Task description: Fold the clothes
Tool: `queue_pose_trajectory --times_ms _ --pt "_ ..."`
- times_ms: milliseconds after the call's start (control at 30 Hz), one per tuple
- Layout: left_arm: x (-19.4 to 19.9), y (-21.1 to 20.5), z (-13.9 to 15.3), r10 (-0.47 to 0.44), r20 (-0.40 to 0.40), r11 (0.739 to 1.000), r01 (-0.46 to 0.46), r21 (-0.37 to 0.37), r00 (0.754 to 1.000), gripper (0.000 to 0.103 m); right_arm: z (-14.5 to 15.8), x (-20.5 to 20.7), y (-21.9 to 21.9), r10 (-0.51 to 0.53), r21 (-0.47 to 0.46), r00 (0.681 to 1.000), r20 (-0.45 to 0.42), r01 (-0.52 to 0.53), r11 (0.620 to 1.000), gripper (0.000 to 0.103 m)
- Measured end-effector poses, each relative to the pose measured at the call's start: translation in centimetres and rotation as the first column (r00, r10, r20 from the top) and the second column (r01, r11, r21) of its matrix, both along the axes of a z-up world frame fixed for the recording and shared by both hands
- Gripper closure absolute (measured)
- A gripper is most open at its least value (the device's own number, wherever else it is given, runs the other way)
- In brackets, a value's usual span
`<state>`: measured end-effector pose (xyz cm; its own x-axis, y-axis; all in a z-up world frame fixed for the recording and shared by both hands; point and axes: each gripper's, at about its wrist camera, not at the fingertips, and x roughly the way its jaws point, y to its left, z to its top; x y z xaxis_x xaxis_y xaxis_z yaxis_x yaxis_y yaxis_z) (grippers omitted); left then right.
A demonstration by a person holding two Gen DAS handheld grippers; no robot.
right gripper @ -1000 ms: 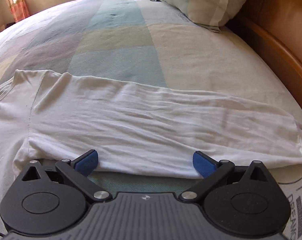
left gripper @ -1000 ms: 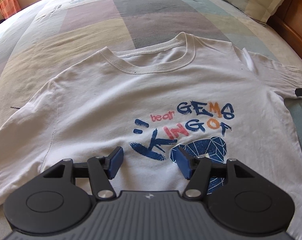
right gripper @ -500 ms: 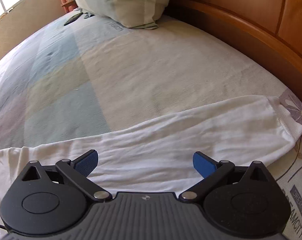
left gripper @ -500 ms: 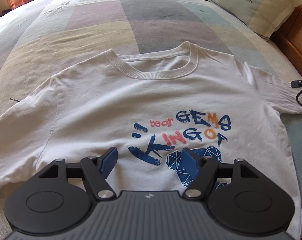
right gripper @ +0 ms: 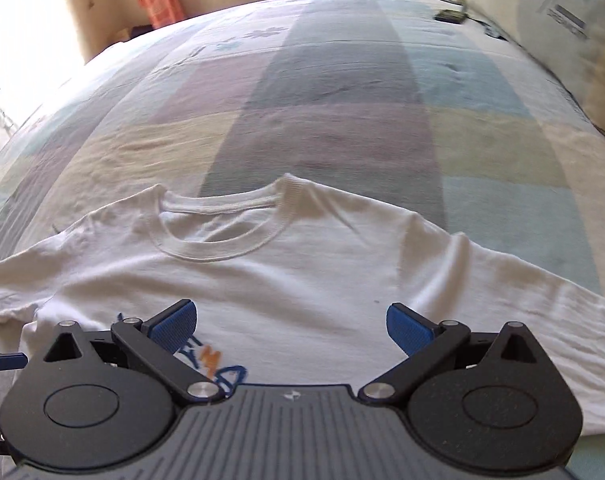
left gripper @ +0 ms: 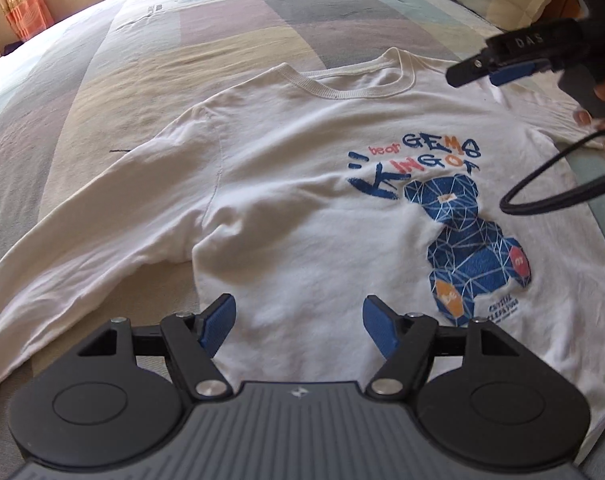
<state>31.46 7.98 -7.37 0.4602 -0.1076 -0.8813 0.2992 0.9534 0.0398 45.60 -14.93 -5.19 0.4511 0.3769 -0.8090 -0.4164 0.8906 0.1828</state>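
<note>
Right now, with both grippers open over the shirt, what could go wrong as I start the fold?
1. The black cable loops low over the white shirt near the bear print; it could drag fabric.
2. The right gripper hovers by the collar, above the left gripper; they could collide.
3. Wrinkles at the armpit may get folded in.

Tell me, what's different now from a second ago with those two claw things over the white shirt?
The right gripper swung from the long right sleeve over to the collar. The left gripper slid off the bear print toward the left sleeve, and its jaws stand wider apart. Neither took hold of anything. The shirt stayed flat and unfolded on the bed.
</note>
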Motion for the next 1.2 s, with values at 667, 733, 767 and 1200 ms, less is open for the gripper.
queue_pose_trajectory --times_ms 667,733,767,1200 --pt "-2.4 11.7 -1.2 0.025 -0.014 1.000 -0.025 -0.014 1.000 0.032 -6.1 -0.2 24.8 0.236 -0.181 0.972 0.005 -0.231 0.956 0.000" --pt "-2.2 12.5 -1.1 0.049 -0.010 0.998 -0.050 -0.026 0.999 0.032 -6.0 1.6 25.8 0.211 -0.186 0.977 0.020 -0.204 0.961 0.000" --pt "-2.2 12.9 -1.0 0.061 -0.008 0.998 -0.062 -0.031 0.998 0.032 -5.8 2.6 26.3 0.203 -0.187 0.979 0.016 -0.197 0.962 0.000" --pt "-1.8 21.9 0.0 0.369 0.056 0.929 -0.368 -0.039 0.928 0.032 0.0 1.7 32.9 0.477 -0.030 0.878 0.043 -0.476 0.879 0.054"
